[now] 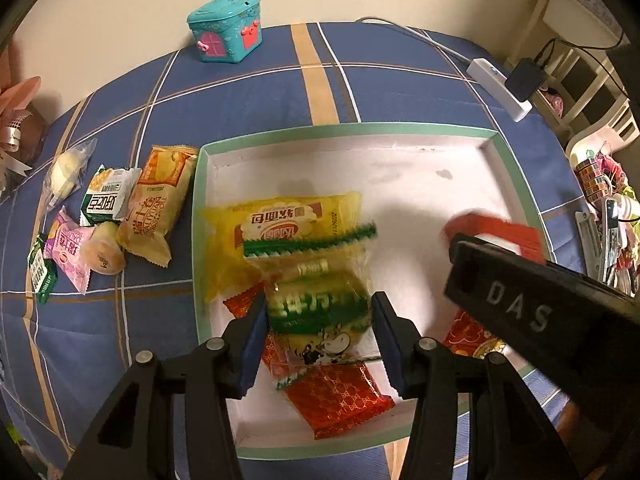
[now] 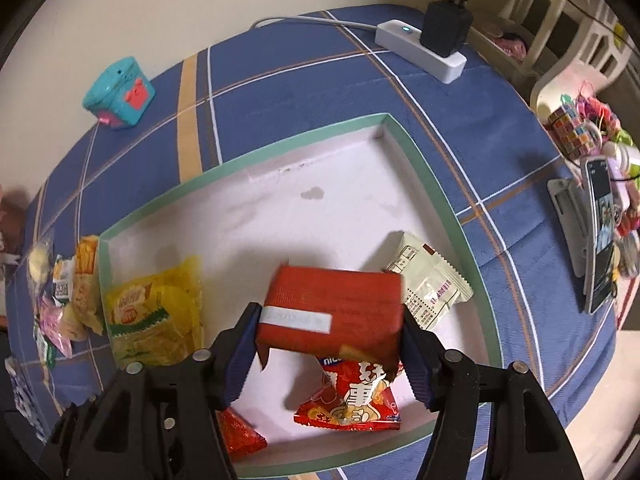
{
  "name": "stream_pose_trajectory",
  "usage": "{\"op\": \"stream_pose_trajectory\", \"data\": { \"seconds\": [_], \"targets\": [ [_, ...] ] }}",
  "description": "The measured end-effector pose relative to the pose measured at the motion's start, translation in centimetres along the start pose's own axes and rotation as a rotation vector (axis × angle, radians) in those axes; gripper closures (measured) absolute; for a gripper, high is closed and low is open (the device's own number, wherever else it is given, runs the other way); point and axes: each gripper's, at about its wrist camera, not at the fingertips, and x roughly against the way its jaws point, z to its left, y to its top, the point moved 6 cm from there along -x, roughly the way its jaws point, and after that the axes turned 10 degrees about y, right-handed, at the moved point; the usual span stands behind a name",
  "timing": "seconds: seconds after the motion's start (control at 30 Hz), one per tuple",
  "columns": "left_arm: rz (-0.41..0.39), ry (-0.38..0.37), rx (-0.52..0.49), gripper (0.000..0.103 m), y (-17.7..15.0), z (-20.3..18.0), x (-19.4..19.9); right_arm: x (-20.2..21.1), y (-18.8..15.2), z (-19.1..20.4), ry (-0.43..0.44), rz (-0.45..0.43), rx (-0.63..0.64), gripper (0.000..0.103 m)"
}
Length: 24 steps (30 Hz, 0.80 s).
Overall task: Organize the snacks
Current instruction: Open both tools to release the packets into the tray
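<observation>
Clamped between the blue pads of the right gripper (image 2: 330, 346): one red snack packet (image 2: 332, 312) with a white label strip, held level above the tray floor, fingers (image 2: 240, 356) pressed on both its ends. Straddled by the left gripper (image 1: 320, 336): one green-and-yellow snack packet (image 1: 320, 308), blurred, filling the gap between the fingers (image 1: 252, 340); whether gripped or let go, impossible to tell. Below and around, inside the shallow green-rimmed tray (image 1: 348, 130): one large yellow bread packet (image 1: 280, 232) at the left side, two red foil packets (image 1: 340, 400) near the front edge, one red printed packet (image 2: 352, 396) under the right gripper, one pale white packet (image 2: 430, 290) by the right wall. Left of the tray on the blue plaid tabletop (image 1: 248, 96): a cluster of some seven waiting snacks, among them one orange-and-cream bread packet (image 1: 156, 208), one white-and-green packet (image 1: 106, 196), one pink packet (image 1: 68, 250), one round bun in clear wrap (image 1: 66, 170). Both grippers angled down over the tray's near half, the right one's black body crossing the left camera's lower right corner. Farther out: one teal toy house (image 1: 226, 28) near the wall, one white power strip (image 2: 420, 50) carrying one black adapter (image 2: 446, 28), one phone on a stand (image 2: 598, 236) at the right edge.
</observation>
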Motion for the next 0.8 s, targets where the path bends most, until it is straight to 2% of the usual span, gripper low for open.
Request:
{"op": "stream_pose_trajectory", "data": {
  "seconds": [0.1,0.23,0.37,0.57,0.8],
  "targets": [
    [-0.015,0.006,0.005,0.043,0.3,0.2,0.6,0.8,0.3,0.7,-0.016,-0.014,0.029,0.030],
    [-0.031,0.008,0.025,0.042,0.8,0.9,1.7,2.4,0.5,1.5,-0.012,-0.037,0.054,0.029],
    [-0.063,-0.005,0.065,0.042,1.4,2.3,3.1,4.9,0.9,2.4,0.001,-0.098,0.081,0.029],
    [-0.100,0.013,0.154,0.042,2.2,6.1,4.8,8.0,1.2,3.2,0.013,-0.170,0.100,0.029],
    [-0.131,0.077,0.261,0.041,2.6,11.8,6.3,8.9,1.2,3.4,0.007,-0.185,0.111,0.029]
  ]
}}
